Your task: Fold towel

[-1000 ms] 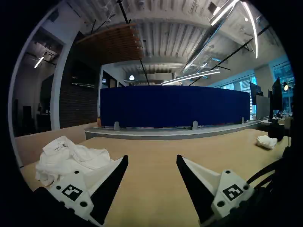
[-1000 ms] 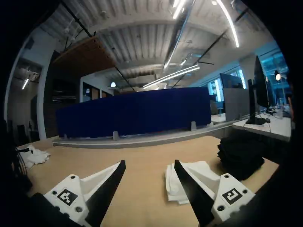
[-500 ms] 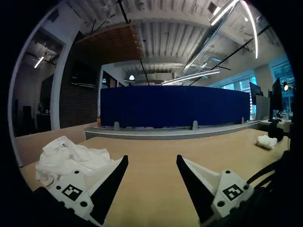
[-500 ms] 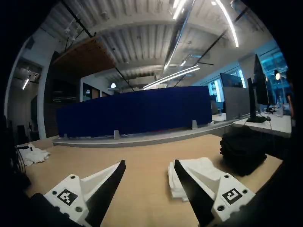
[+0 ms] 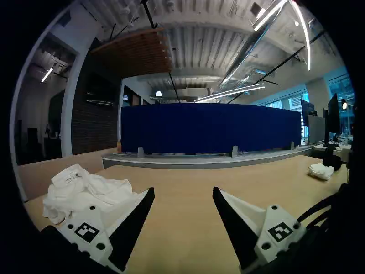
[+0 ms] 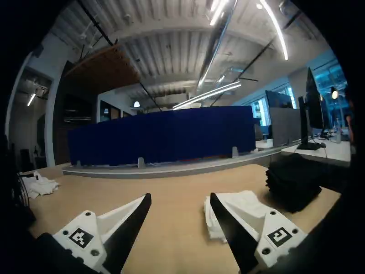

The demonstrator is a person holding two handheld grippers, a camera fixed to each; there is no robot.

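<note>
Little has changed over the last second. The left gripper view is all but the same as before, its framing of the table (image 5: 182, 176) and the blue partition (image 5: 210, 128) unmoved. In the right gripper view the folded white stack (image 6: 237, 204) and the black pile (image 6: 292, 185) sit slightly farther right and higher than a second ago, a small shift of the camera rather than of the cloth.

The left gripper (image 5: 182, 189) hangs low over the table with its jaws wide apart and nothing between them. The crumpled white towel (image 5: 86, 189) lies in a loose heap on the table to the left, beside and partly behind the left finger, outside the gap. The right gripper (image 6: 180, 195) is likewise spread open over bare tabletop, and the folded white stack lies just past its right finger, not between the jaws.

The near edge of the crumpled towel is covered by the left gripper's finger, so whether they touch cannot be told. The right gripper's right finger hides part of the folded stack. The black pile is too dark to show what it is made of.
</note>
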